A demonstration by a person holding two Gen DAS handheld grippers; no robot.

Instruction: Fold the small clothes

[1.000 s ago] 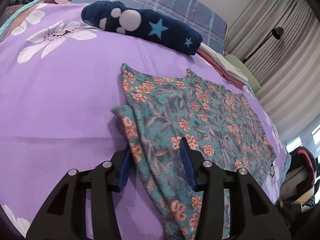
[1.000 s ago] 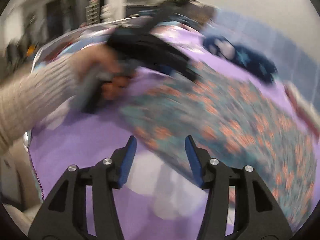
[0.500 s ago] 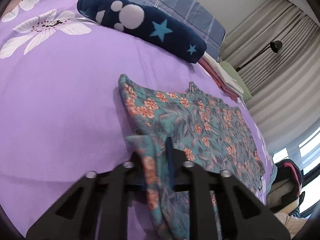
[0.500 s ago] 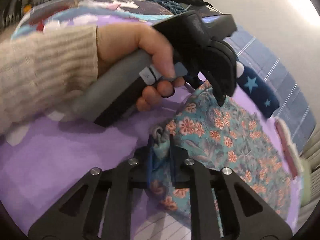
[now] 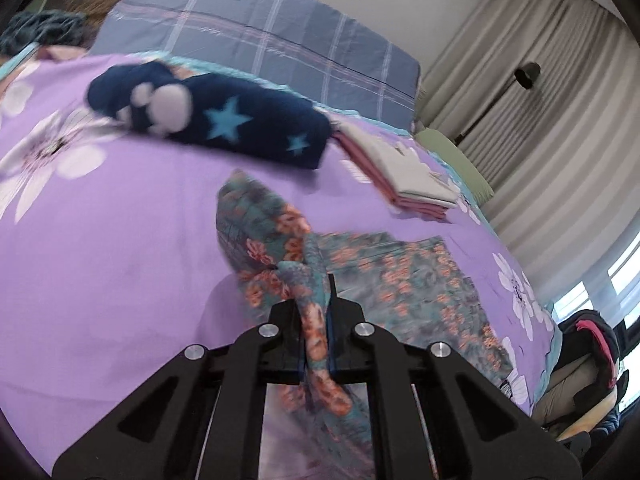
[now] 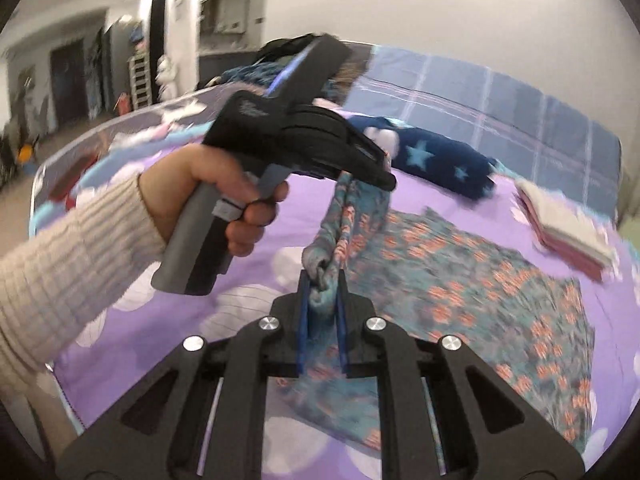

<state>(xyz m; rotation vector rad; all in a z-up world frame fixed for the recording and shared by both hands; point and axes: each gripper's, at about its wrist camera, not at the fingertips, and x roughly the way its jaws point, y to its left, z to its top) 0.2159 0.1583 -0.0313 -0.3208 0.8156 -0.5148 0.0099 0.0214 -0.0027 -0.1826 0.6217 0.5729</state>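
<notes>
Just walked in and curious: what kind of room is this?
Most likely a bedroom at home. Clothes are being folded on a bed with a purple flowered sheet, a checked pillow lies at its head, and long curtains hang beside a floor lamp.

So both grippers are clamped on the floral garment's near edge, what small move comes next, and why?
Probably carry that pinched edge forward over the part lying flat, toward the navy star blanket. The left gripper and right gripper are each shut on bunched cloth of the floral garment, its near edge is raised off the purple sheet, and the rest lies spread ahead, ready to take a fold.
</notes>
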